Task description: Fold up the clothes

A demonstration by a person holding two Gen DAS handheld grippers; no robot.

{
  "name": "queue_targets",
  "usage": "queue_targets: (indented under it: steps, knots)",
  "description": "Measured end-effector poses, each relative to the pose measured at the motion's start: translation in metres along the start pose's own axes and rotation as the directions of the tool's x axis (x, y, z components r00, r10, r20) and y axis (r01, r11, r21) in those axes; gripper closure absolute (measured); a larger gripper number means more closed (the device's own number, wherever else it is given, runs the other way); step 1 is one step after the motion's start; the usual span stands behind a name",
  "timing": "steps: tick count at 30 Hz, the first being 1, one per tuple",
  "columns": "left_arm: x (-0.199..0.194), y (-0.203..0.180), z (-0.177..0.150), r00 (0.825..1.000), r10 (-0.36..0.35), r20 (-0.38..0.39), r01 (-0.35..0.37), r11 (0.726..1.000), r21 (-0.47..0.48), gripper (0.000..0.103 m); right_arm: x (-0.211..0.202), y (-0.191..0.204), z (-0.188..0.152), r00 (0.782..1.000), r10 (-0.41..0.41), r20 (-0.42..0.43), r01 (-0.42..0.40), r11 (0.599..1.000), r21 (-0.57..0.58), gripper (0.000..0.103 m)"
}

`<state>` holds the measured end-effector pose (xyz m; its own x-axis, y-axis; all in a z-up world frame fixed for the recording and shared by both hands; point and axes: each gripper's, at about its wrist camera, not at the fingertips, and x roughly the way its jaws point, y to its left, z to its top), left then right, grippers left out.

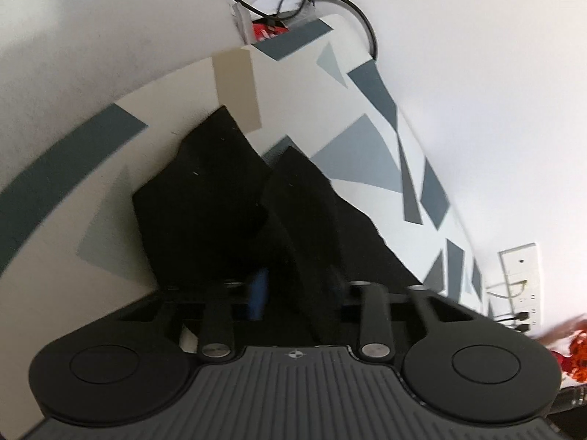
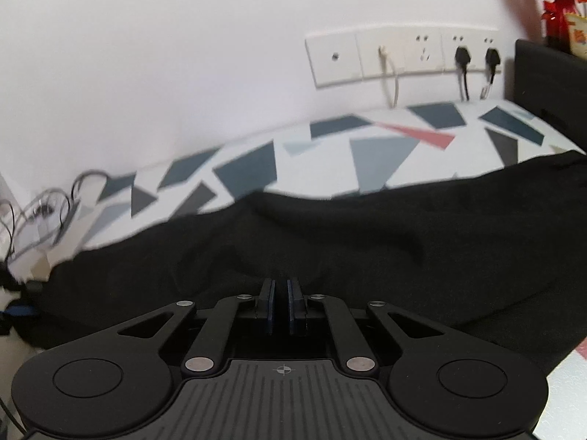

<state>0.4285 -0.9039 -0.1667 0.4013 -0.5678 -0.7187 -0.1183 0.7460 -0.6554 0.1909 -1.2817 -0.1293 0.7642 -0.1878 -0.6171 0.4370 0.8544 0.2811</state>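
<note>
A black garment [image 1: 227, 198] lies on a white cloth with grey triangles [image 1: 367, 154]. In the left wrist view its folds rise in two peaks right in front of my left gripper [image 1: 279, 293]. The cloth covers the fingers; only a blue pad [image 1: 258, 293] shows, so I cannot tell whether that gripper is open or shut. In the right wrist view the black garment [image 2: 367, 242] spreads wide across the patterned cloth [image 2: 374, 154]. My right gripper [image 2: 281, 293] has its two fingers nearly together, at the garment's near edge; any cloth pinched between them is not visible.
A white wall [image 2: 183, 73] runs behind the surface, with a socket strip [image 2: 403, 55] and plugged cables. Loose cables [image 2: 40, 212] lie at the left edge. A beige tape strip [image 1: 236, 84] and a red packet [image 1: 268, 29] sit at the far end.
</note>
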Motion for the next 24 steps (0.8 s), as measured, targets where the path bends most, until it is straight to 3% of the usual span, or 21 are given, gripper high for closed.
queue_targets:
  steps: [3,5,8,11,13,15,20,24]
  knots:
    - [0.004,0.0,0.001,1.0,-0.007,0.0,0.007,1.0,0.006,0.083,0.007,0.004,-0.001,0.999,-0.018,-0.037,0.017,0.999,-0.034,0.091]
    - [0.009,0.002,0.002,1.0,0.005,-0.012,-0.005,1.0,0.002,0.081,0.013,0.008,-0.003,0.997,-0.037,-0.065,0.033,0.998,-0.061,0.078]
    - [0.01,0.003,0.0,1.0,0.004,0.003,-0.004,1.0,0.008,0.081,0.017,0.014,-0.008,0.995,-0.037,-0.089,0.028,0.995,-0.098,0.07]
    - [0.009,-0.001,-0.005,0.999,0.035,0.018,-0.036,0.998,0.045,0.089,0.024,0.021,-0.014,0.992,-0.062,-0.114,0.043,0.986,-0.161,0.066]
    - [0.003,-0.004,-0.007,0.999,0.037,0.037,-0.039,0.998,0.054,0.096,0.025,0.023,-0.014,0.992,-0.072,-0.106,0.052,0.982,-0.182,0.066]
    - [-0.006,-0.008,-0.007,0.997,0.023,0.069,-0.027,0.998,0.056,0.098,0.024,0.02,-0.009,0.992,-0.07,-0.103,0.054,0.986,-0.156,0.098]
    - [-0.044,-0.031,0.01,0.982,-0.056,0.178,0.034,0.992,0.124,0.099,-0.006,0.015,0.02,1.0,-0.004,-0.008,0.004,0.997,-0.073,0.098]
    - [-0.081,-0.051,0.021,0.952,-0.16,0.263,0.107,0.973,0.204,0.099,-0.032,0.013,0.047,0.997,0.078,0.024,-0.077,0.996,-0.038,0.097]
